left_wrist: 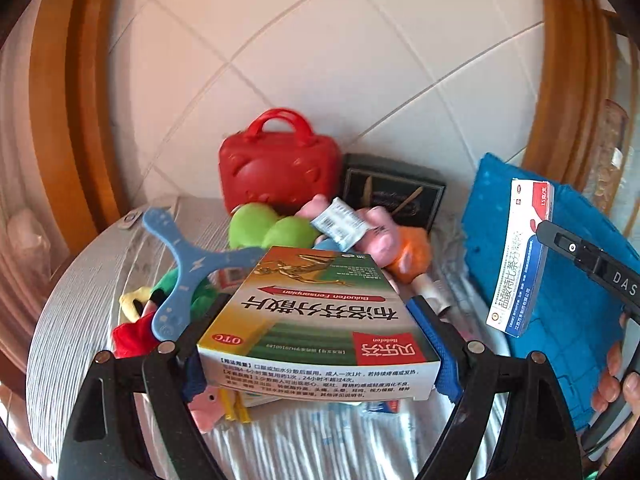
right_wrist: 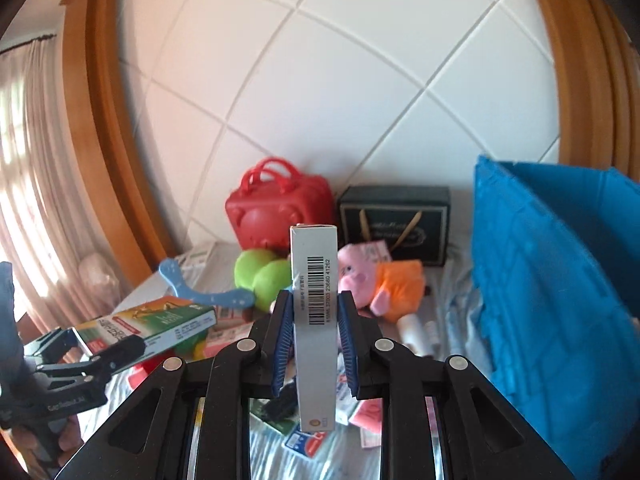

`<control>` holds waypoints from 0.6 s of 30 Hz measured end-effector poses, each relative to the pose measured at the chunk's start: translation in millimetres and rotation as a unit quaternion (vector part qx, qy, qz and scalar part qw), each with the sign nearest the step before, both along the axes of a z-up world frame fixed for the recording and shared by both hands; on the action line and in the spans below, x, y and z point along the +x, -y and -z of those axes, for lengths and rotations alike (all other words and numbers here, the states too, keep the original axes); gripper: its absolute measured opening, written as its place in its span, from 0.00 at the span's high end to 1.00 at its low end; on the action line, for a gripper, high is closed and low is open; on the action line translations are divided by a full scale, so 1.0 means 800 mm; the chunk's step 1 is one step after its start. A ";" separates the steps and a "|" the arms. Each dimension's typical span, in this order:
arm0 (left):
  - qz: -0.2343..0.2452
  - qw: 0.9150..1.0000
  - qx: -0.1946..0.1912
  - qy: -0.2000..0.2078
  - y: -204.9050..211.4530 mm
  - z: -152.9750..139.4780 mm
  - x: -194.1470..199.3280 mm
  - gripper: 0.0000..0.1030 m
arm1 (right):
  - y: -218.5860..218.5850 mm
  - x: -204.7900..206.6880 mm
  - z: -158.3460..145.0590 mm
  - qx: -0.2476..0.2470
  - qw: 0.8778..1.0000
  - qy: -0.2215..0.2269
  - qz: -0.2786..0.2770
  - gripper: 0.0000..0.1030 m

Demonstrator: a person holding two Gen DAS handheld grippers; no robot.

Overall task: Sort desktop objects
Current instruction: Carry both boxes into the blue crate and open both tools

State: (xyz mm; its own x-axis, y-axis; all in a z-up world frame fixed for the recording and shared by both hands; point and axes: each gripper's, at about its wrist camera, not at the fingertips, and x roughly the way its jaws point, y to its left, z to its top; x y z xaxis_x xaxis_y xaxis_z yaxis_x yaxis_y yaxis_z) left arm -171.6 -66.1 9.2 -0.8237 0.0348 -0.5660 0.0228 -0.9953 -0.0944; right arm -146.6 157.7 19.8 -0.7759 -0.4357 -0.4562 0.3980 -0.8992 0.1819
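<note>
My left gripper (left_wrist: pixel 320 300) is shut on a wide green, orange and white medicine box (left_wrist: pixel 316 320), held flat above the heap of toys; in the right wrist view it (right_wrist: pixel 108 338) shows at lower left with the same box (right_wrist: pixel 148 322). My right gripper (right_wrist: pixel 314 296) is shut on a narrow white box (right_wrist: pixel 313 252) with a barcode, standing on edge between the blue pads (right_wrist: pixel 282 328). From the left wrist view that narrow box (left_wrist: pixel 520 256) hangs in front of the blue bin (left_wrist: pixel 572 320), with the right gripper (left_wrist: pixel 534 236) partly hidden behind it.
The blue bin (right_wrist: pixel 540 280) stands on the right. A red toy bag (right_wrist: pixel 280 208) and a dark gift box (right_wrist: pixel 396 220) sit against the tiled wall. A blue boomerang (left_wrist: pixel 188 256), green plush (left_wrist: pixel 272 228), pink pig plush (right_wrist: pixel 380 280) and loose packets cover the striped cloth (left_wrist: pixel 80 300).
</note>
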 end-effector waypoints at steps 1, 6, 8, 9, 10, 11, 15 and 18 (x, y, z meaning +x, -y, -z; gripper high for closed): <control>0.008 1.000 -0.001 -0.009 -0.010 -0.007 0.004 0.16 | -0.010 0.009 -0.009 -0.002 1.000 -0.011 0.007 0.78; 0.052 0.997 -0.006 -0.051 -0.069 -0.046 0.015 0.16 | -0.070 0.050 -0.059 -0.008 0.997 -0.062 0.044 0.78; 0.072 0.995 -0.013 -0.062 -0.100 -0.060 0.015 0.16 | -0.095 0.062 -0.076 -0.010 0.995 -0.077 0.063 0.78; 0.082 0.994 -0.012 -0.068 -0.113 -0.066 0.016 0.16 | -0.114 0.071 -0.087 -0.017 0.993 -0.088 0.074 0.78; 0.094 0.993 -0.011 -0.075 -0.128 -0.072 0.016 0.16 | -0.128 0.076 -0.095 -0.022 0.992 -0.095 0.083 0.78; 0.107 0.991 -0.010 -0.082 -0.146 -0.080 0.016 0.16 | -0.144 0.083 -0.104 -0.025 0.990 -0.102 0.095 0.78; 0.152 0.983 -0.010 -0.101 -0.219 -0.108 0.016 0.16 | -0.215 0.106 -0.135 -0.016 0.982 -0.123 0.146 0.78; 0.189 0.977 -0.007 -0.101 -0.280 -0.125 0.011 0.16 | -0.267 0.111 -0.150 -0.004 0.976 -0.127 0.177 0.78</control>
State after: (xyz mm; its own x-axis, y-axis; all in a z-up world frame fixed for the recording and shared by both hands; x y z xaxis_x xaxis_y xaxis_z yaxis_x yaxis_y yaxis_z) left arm -162.9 157.9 109.0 -0.8482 0.3514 -0.3963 -0.3638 -0.9303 -0.0461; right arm -57.7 371.5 139.6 -0.9660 -0.1234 -0.2273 0.0966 -0.9874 0.1256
